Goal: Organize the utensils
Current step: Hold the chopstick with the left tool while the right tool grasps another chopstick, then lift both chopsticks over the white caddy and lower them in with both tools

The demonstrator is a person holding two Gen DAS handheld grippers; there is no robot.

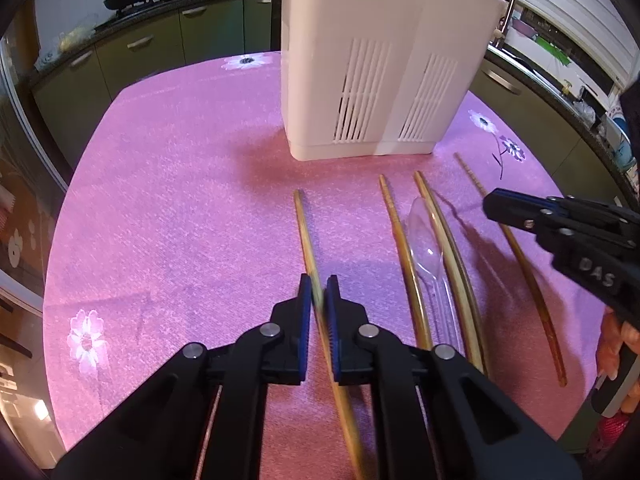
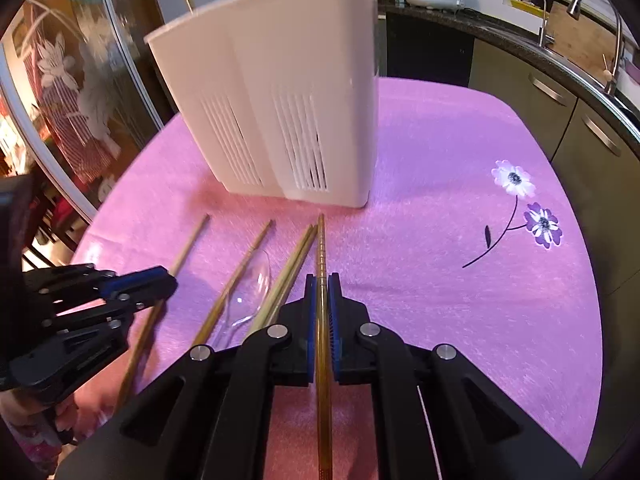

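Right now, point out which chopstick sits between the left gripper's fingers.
The leftmost chopstick, set apart from the rest. It alone runs between the left gripper's pads; the others lie further right.

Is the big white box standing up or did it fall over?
Standing up. The white utensil holder rests on its flat base on the pink tablecloth, its slotted vents running up and down. Both views show it upright.

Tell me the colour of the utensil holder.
White, with slotted vents low on its front. The holder shows best in the right wrist view.
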